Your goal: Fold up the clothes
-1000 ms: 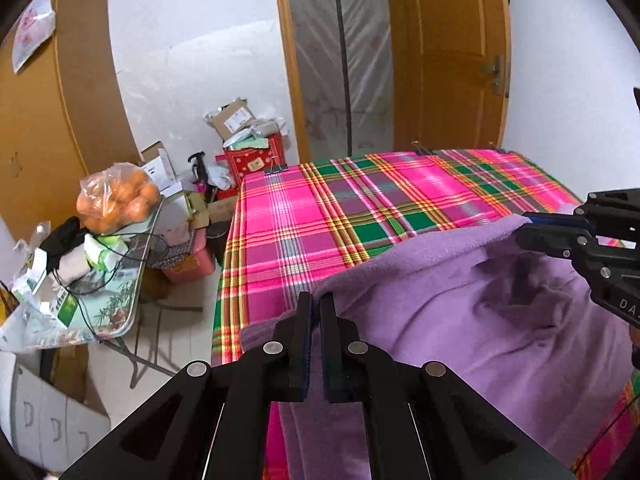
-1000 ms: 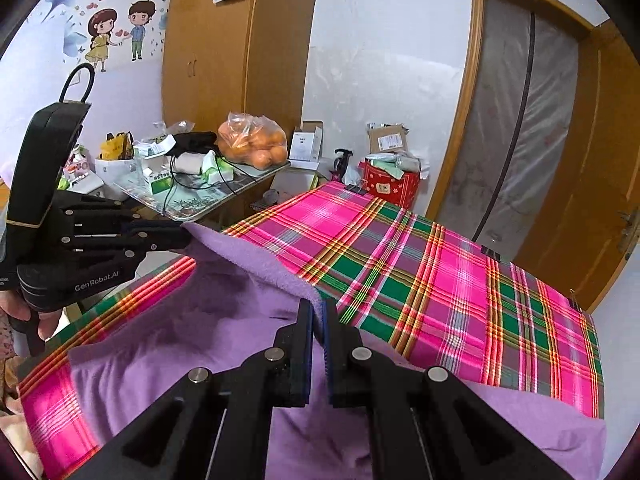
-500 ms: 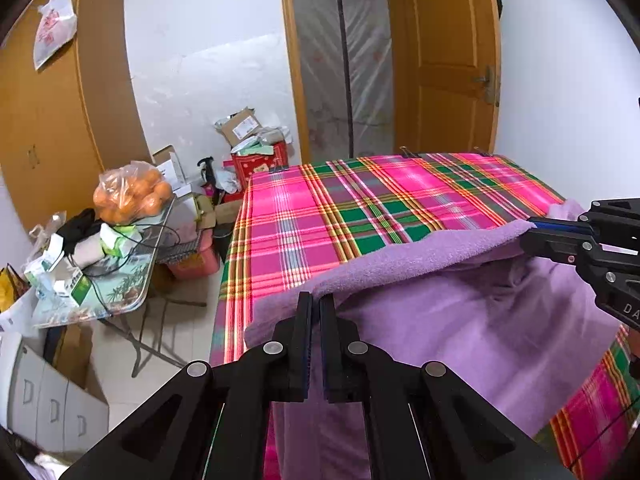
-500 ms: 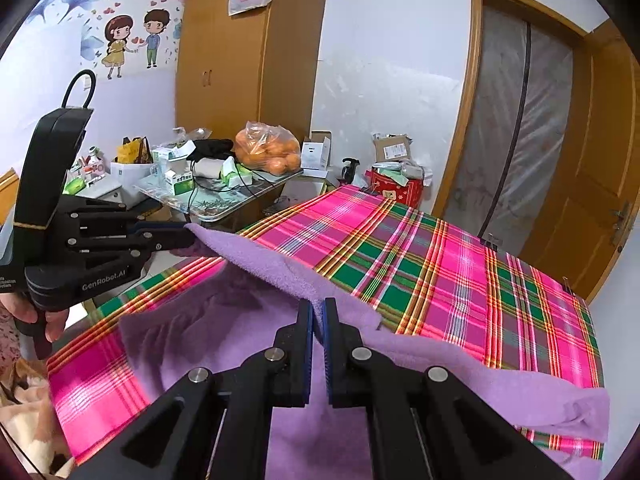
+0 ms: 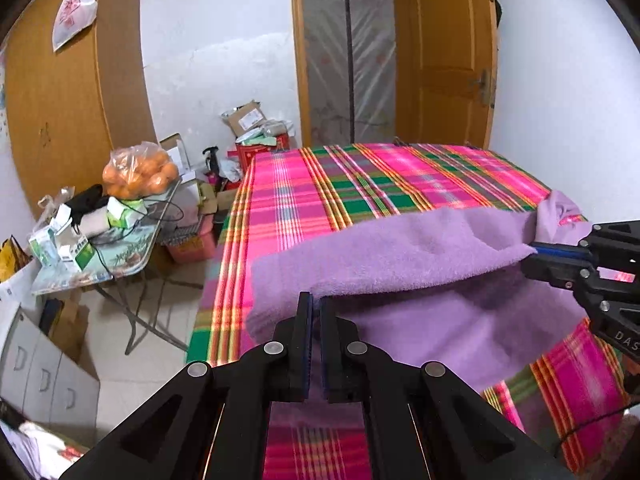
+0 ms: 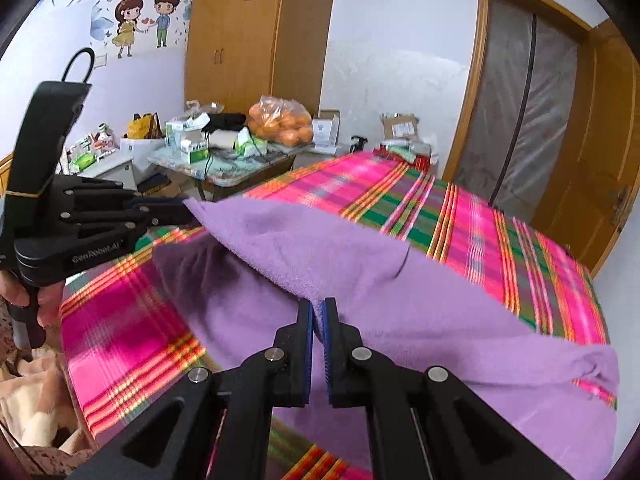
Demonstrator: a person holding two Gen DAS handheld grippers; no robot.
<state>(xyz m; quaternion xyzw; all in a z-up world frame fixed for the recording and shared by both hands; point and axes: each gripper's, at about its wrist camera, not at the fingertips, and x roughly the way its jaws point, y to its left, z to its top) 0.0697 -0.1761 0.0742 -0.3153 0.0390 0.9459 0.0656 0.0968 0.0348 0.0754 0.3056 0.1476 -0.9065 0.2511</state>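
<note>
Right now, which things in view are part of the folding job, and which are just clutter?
In the job:
purple garment
left tool
right tool
plaid bed cover

Lying about:
bag of oranges
side table
cardboard boxes
wardrobe

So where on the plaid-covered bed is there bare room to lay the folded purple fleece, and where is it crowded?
The far half of the pink-and-green plaid bedsheet is bare, between the purple fleece garment and the wooden door. A near strip by the left gripper is free too. The side table beside the bed is crowded with boxes and a bag of oranges.
</note>
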